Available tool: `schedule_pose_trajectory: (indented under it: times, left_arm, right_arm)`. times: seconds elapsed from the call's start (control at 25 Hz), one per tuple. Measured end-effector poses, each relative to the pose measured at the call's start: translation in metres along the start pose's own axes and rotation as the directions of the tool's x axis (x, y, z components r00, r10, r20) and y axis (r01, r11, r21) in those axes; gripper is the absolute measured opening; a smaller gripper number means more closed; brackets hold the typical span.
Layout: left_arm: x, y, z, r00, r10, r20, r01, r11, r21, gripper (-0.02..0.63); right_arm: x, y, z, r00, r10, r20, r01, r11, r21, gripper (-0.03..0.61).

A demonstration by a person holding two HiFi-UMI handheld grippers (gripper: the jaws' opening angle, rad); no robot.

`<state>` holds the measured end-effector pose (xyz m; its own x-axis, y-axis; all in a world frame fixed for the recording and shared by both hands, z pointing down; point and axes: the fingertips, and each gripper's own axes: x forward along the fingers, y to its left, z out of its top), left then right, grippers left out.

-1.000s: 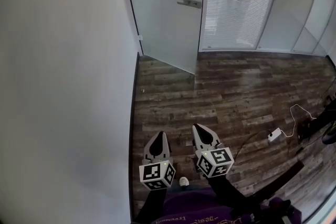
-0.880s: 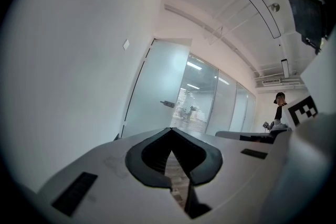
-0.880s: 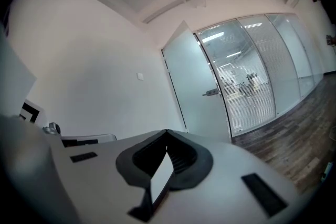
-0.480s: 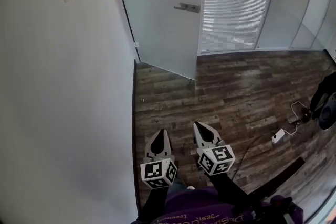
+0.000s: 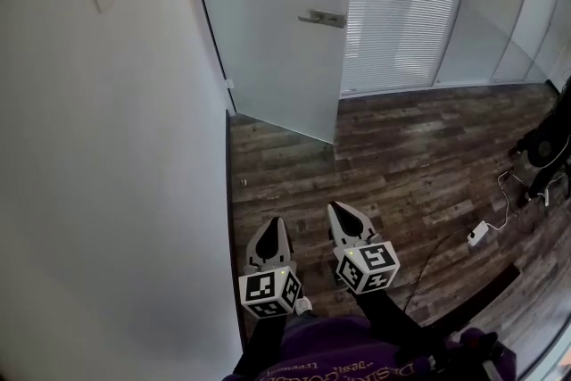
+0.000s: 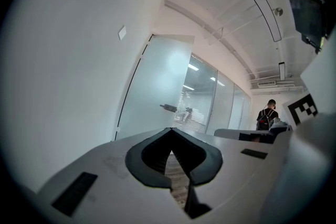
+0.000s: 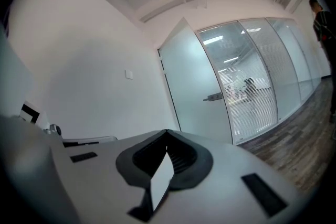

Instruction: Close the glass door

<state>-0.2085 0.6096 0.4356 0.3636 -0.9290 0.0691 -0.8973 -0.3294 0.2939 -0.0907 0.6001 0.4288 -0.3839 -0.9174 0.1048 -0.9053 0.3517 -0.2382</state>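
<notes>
The frosted glass door (image 5: 277, 22) stands ajar at the top of the head view, swung out from the white wall, with a metal lever handle (image 5: 323, 17) near its right edge. My left gripper (image 5: 271, 226) and right gripper (image 5: 337, 211) are side by side low in the view, over the wood floor and well short of the door. Both point level toward it, shut and holding nothing. In the left gripper view the door (image 6: 155, 94) and its handle (image 6: 168, 108) show beyond the closed gripper (image 6: 170, 131). The right gripper view shows the door (image 7: 191, 86) and handle (image 7: 212, 97) past the closed gripper (image 7: 167, 134).
A white wall (image 5: 107, 174) runs close along my left. Glass partitions with blinds (image 5: 401, 4) stand right of the door. A white adapter with a cable (image 5: 477, 234) lies on the floor at the right, near a person in dark clothes (image 5: 544, 147). Another person (image 6: 268, 118) stands farther off.
The door and its handle have come nearer and sit lower in the head view as I walk toward them. Both grippers travel along, still shut. The adapter has slid toward the right edge.
</notes>
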Motion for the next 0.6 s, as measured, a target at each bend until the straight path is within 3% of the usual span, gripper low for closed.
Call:
schedule_pose_trajectory:
  times: [0.6]
  left_arm:
    - [0.070,0.043,-0.005,0.999,-0.019,-0.039,0.018,0.999,-0.026,0.002]
  right_arm:
    - [0.074,-0.025,-0.006,0.998,-0.050,-0.029,0.050,0.999,0.005,-0.003]
